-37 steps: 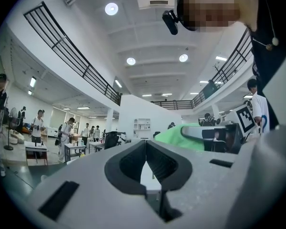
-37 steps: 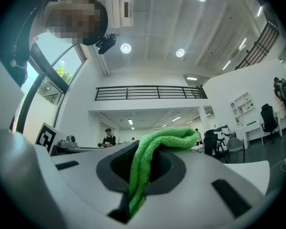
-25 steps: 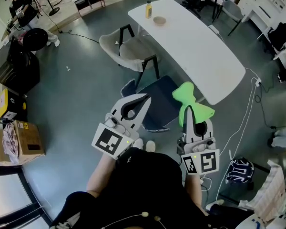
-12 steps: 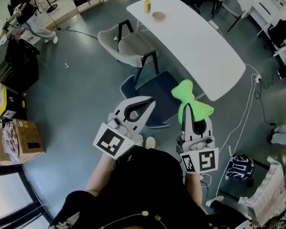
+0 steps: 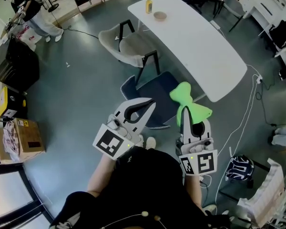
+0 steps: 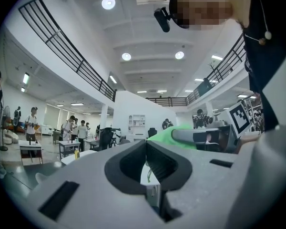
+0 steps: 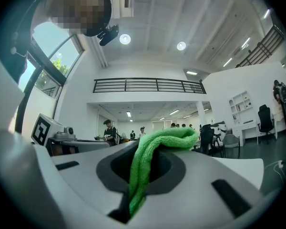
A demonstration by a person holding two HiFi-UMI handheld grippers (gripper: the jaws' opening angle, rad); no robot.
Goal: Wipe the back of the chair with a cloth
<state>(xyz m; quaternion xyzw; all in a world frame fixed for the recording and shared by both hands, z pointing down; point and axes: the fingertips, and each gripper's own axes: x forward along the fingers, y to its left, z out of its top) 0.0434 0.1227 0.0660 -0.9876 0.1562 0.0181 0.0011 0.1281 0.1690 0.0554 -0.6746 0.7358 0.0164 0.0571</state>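
Grey floor [image 5: 81, 89], dark chair [image 5: 158, 98] – right gripper [image 5: 184, 112] pinching green cloth [image 5: 189, 99], left gripper [image 5: 151, 103] pressed together

Chair [image 5: 159, 92] near edge hidden behind left gripper [image 5: 152, 101] (cloth [image 5: 188, 99] covers corner); bottle [image 5: 148, 5] label unreadable.

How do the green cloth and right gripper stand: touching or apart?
Touching. The right gripper view shows the green cloth pinched between the closed jaws of the right gripper.

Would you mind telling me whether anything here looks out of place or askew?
Nothing looks spilled or damaged. Only the beige chair seems to stand at an angle to the white table; the green cloth sits pinched in the right hand-held gripper.
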